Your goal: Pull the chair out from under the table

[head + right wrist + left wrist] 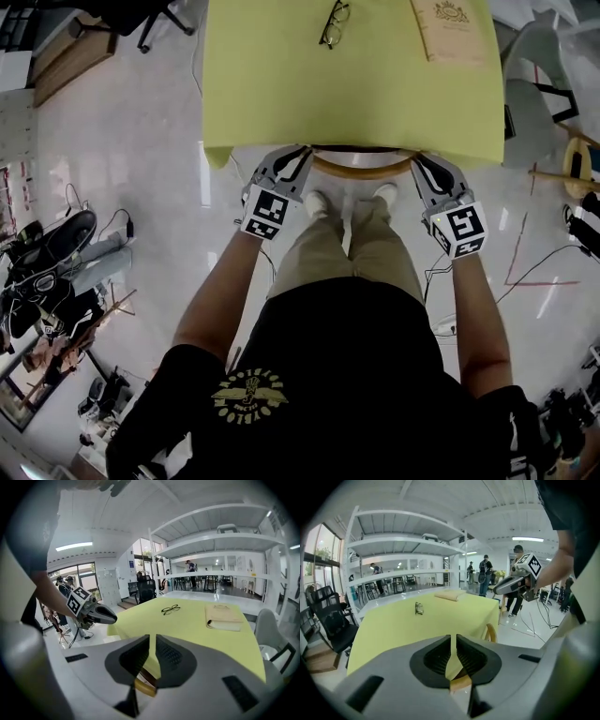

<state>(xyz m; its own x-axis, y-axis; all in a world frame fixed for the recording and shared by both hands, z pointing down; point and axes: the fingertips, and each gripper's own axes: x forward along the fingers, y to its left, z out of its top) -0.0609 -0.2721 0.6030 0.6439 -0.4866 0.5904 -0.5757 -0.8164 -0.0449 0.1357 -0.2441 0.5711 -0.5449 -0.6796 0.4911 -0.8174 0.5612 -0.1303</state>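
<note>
While the yellow-clothed table hides most of the curved wooden chair back mid-frame, I see left gripper, right gripper, jaws closed, empty, near its ends.

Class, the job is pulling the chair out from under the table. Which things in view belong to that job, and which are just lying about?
Belong to the job: wooden chair tucked under the yellow-covered table; left tongs and right tongs, both shut, by its backrest.
Just lying about: glasses and booklet on the table; grey chair beside it.
</note>
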